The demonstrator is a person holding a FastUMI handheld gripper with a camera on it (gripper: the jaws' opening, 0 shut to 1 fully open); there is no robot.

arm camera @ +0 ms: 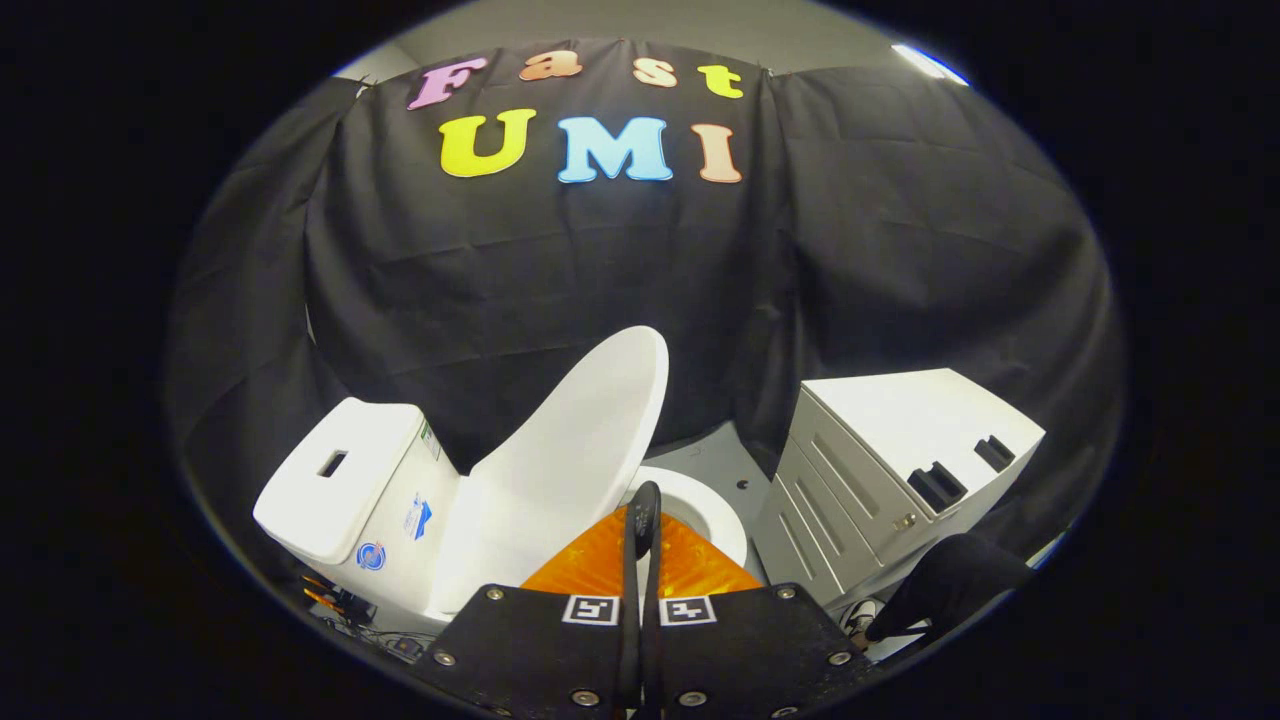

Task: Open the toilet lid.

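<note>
Nearest the camera, the claw [642, 520] has its two fingers pressed together, nothing between them; their joined tip sits just at the lower front edge of the toilet lid [570, 460], but whether it touches the lid I cannot tell.

Lid position: raised, well off the seat [715, 515], leaning back toward the tank [345, 480] but not yet resting against it. Long axis runs from the hinge beside the tank up and away to the rounded free end, which points up toward the black cloth wall. The underside faces the bowl and the claw.

Step in hand, as I judge it: late in the lift, lid past halfway. The next move would call for a push on the underside, up and back toward the tank, until the lid leans and stays by itself; ease off near the end so it does not bang the tank.

Beside the toilet, well apart: a white cabinet [900, 450].
</note>
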